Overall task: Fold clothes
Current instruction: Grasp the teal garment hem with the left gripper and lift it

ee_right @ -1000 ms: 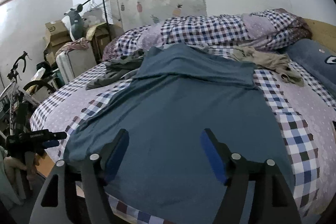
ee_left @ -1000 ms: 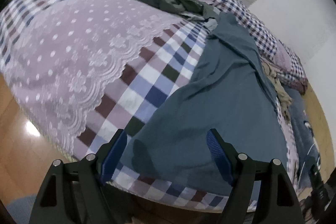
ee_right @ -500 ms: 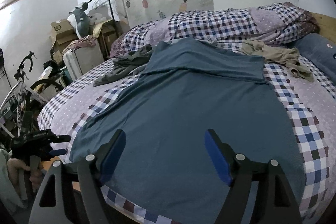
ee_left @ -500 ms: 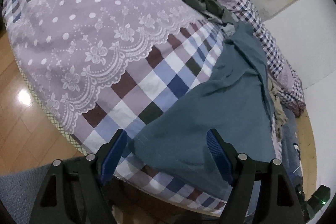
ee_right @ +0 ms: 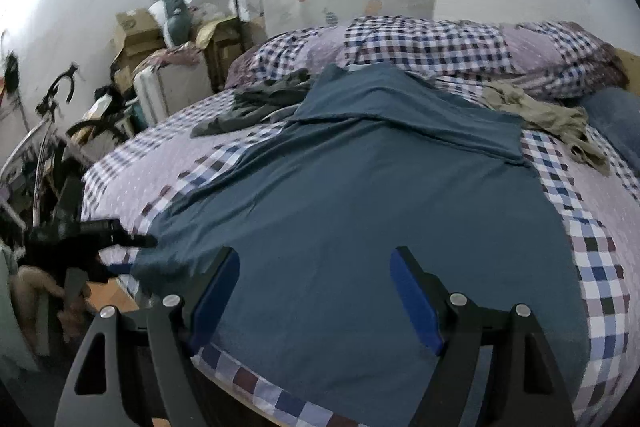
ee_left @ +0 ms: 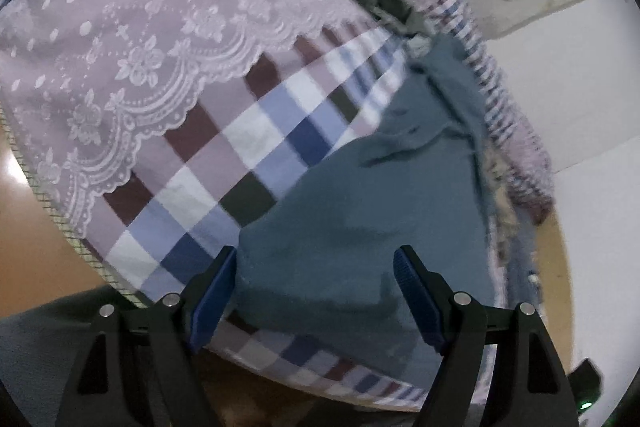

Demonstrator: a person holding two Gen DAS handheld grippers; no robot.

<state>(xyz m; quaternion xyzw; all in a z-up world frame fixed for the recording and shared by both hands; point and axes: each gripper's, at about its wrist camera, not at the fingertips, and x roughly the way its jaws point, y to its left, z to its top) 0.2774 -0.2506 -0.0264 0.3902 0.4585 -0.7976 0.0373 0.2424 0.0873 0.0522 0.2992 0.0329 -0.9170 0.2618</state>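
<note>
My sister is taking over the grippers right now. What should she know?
Left gripper: open, empty, at the near left corner of the blue shirt.
Right gripper: open, empty, over the shirt's near hem.
The shirt lies spread on the bed, its far end already folded over. A green garment and a tan one lie crumpled beyond it.
Done: shirt laid out.
Left: grip the near hem, finish folding, then probably the other two.

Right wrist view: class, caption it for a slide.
Open right gripper poised over a blue shirt spread on the checked bed.
</note>
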